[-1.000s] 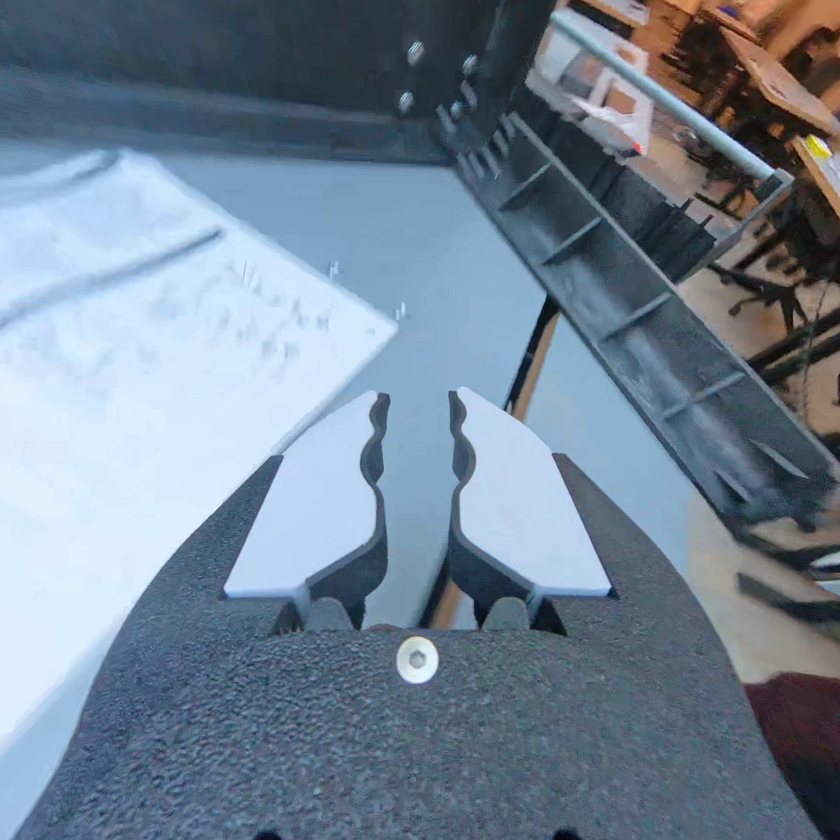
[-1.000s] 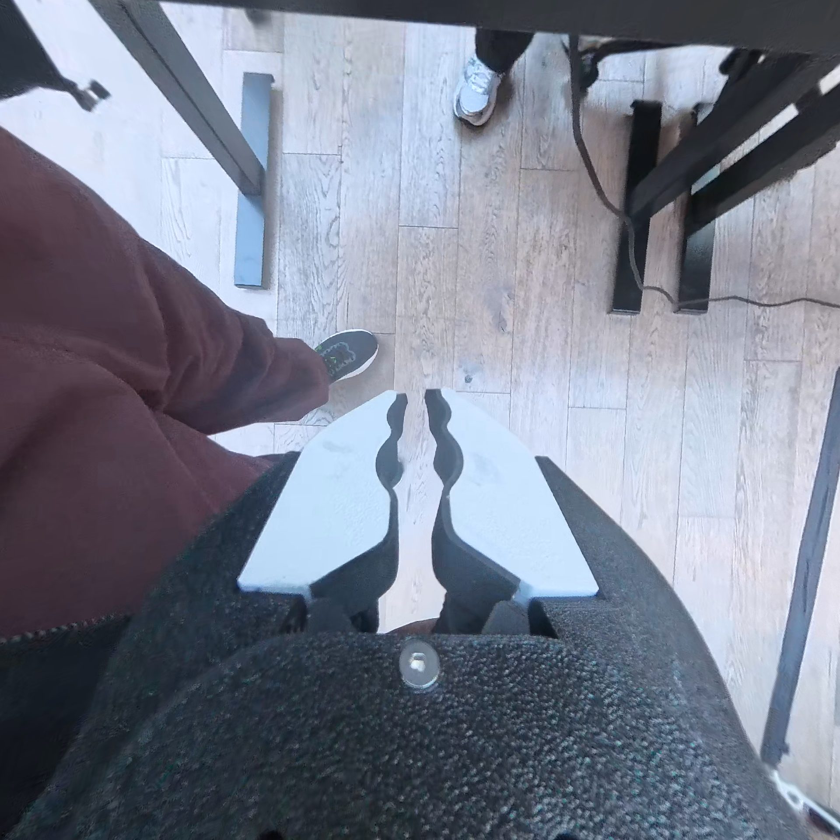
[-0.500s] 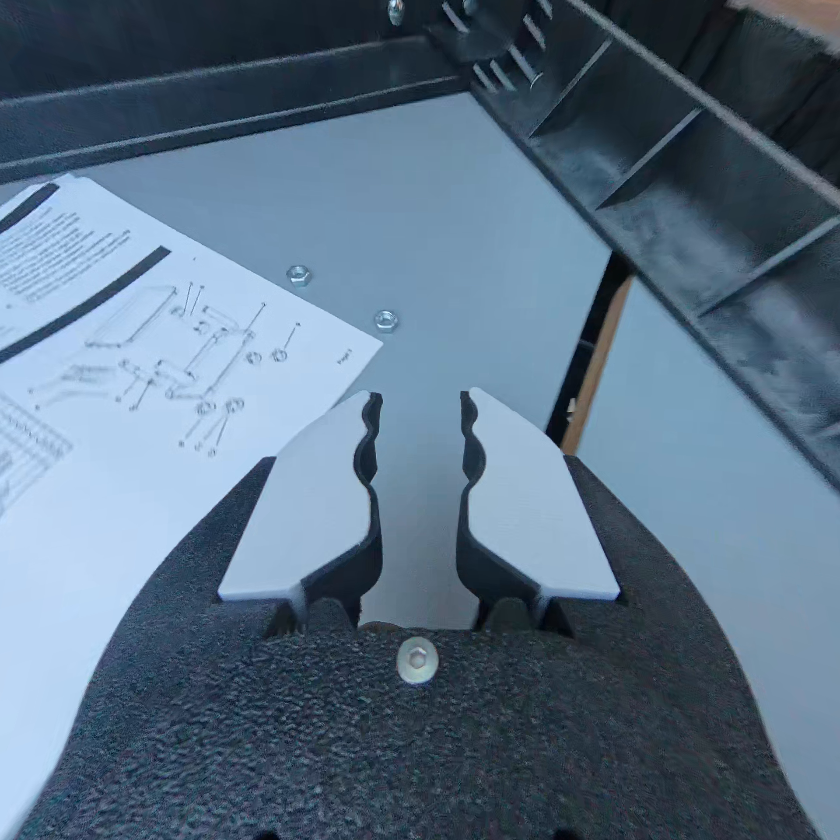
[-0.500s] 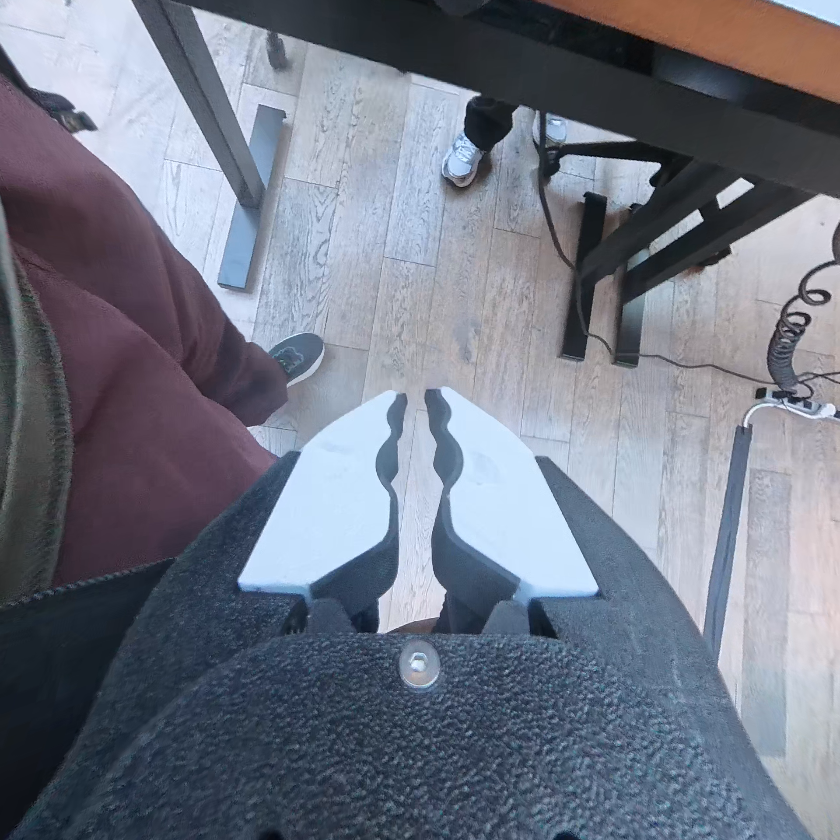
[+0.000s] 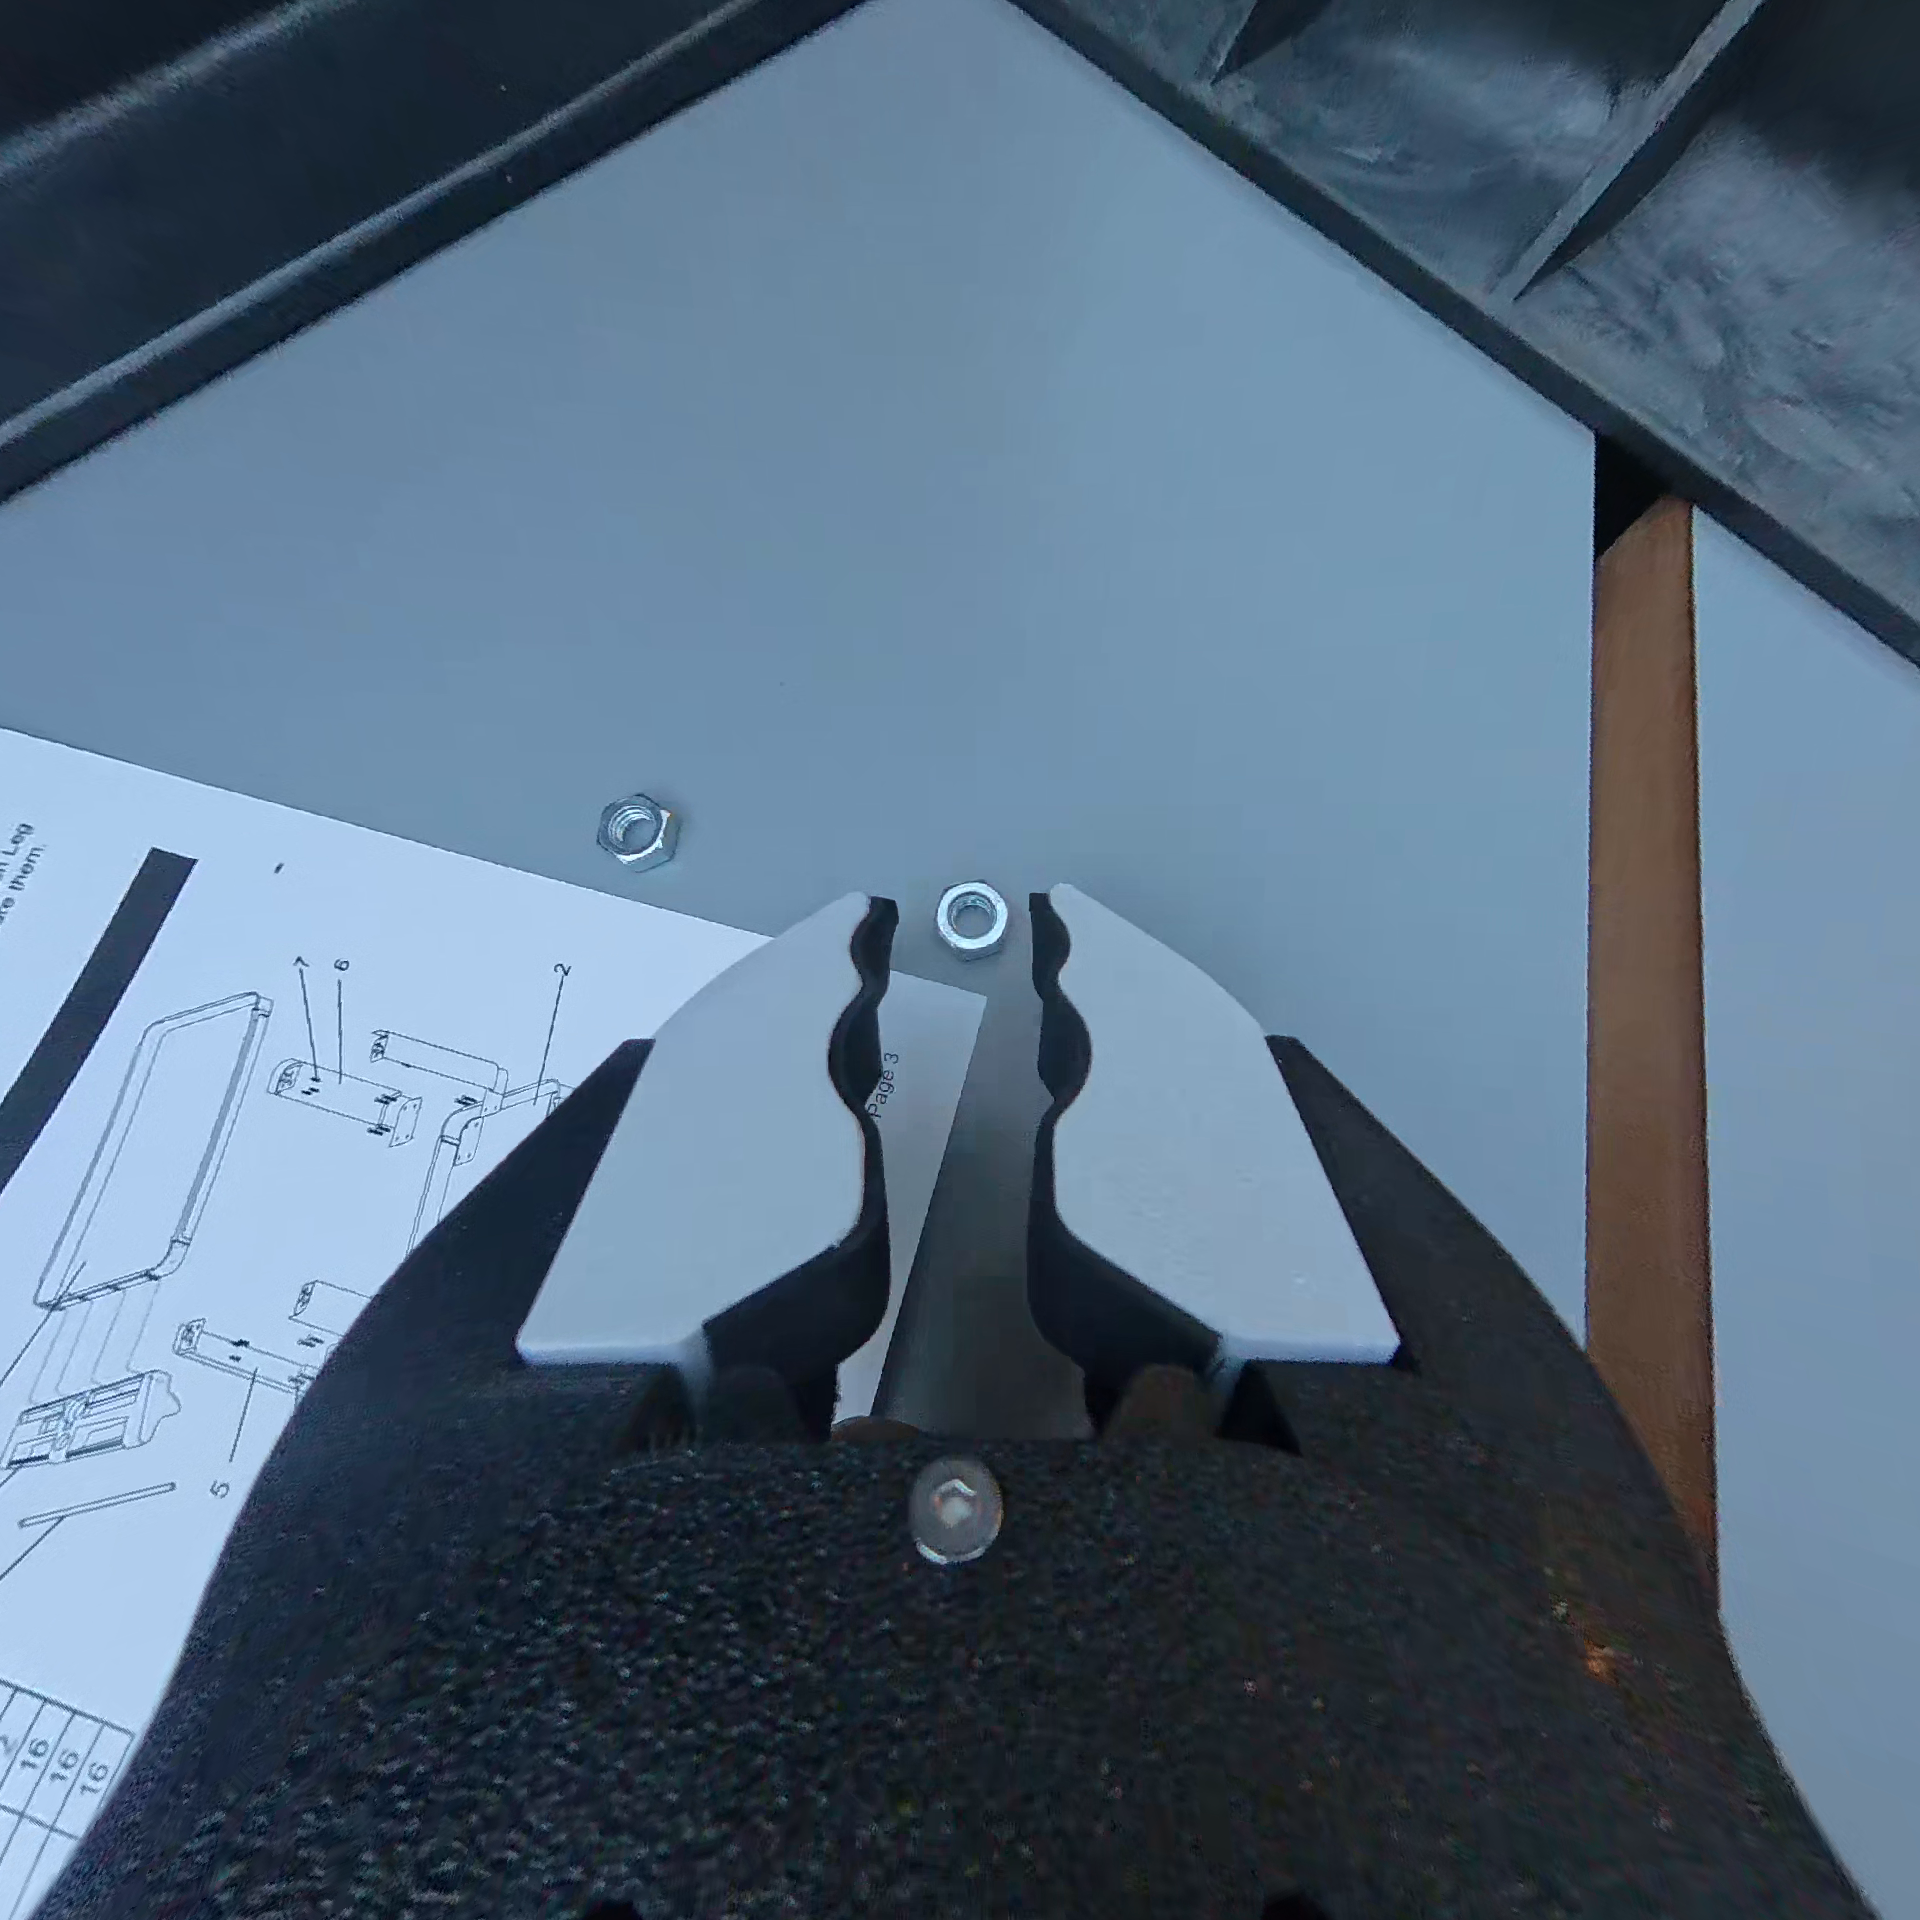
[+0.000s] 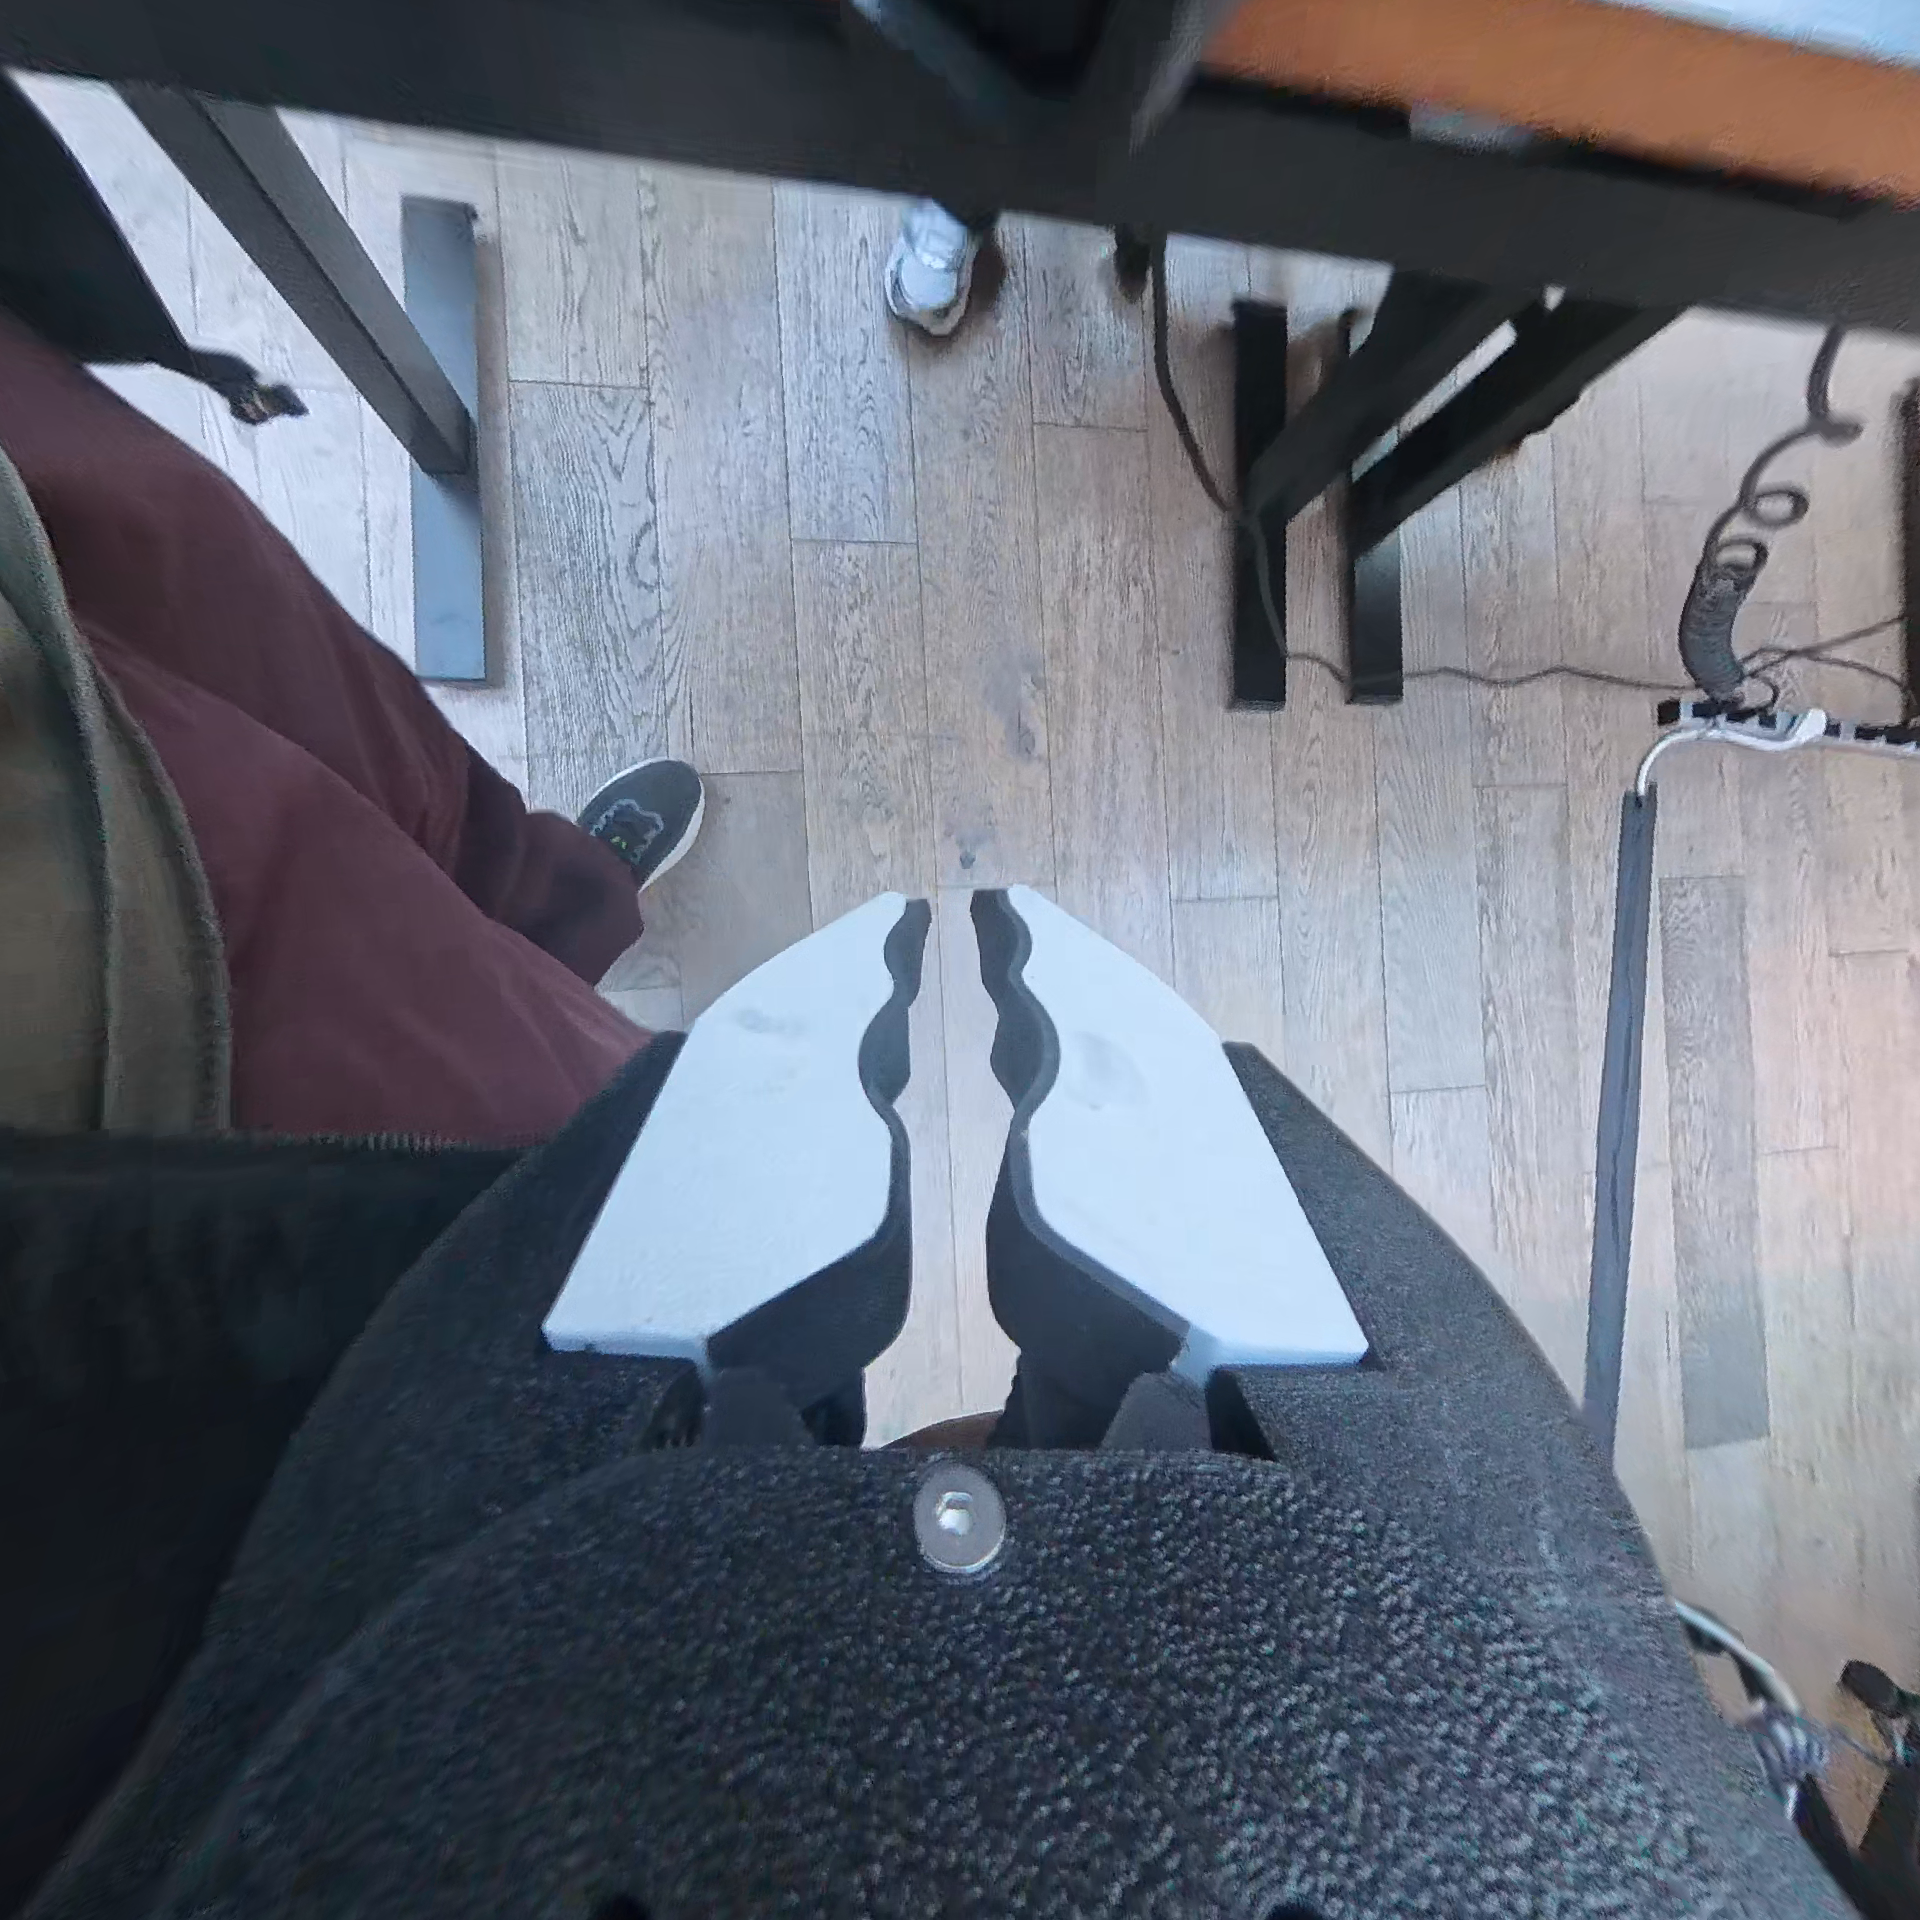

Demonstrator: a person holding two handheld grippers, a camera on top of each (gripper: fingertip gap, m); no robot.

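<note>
In the left wrist view my left gripper (image 5: 961, 914) is open, low over a grey table (image 5: 935, 520). A small silver hex nut (image 5: 970, 921) lies on the table right between its two fingertips, untouched as far as I can see. A second hex nut (image 5: 638, 831) lies to the upper left, at the edge of a printed instruction sheet (image 5: 208, 1091). In the right wrist view my right gripper (image 6: 951, 904) hangs beside the table and points down at the wooden floor (image 6: 935, 623). Its jaws stand a narrow gap apart and hold nothing.
Black ribbed plastic panels (image 5: 1662, 208) stand along the table's back and right. A wooden table edge (image 5: 1642, 935) runs down the right. Below are black table legs (image 6: 1309, 499), cables and a power strip (image 6: 1745, 727), a person's maroon trouser leg (image 6: 343, 831), and shoes (image 6: 644, 831).
My left gripper has dropped and moved forward over the sheet's corner, so the nearer nut now lies between its fingertips. My right gripper has swung slightly over the floor, its jaws unchanged.
</note>
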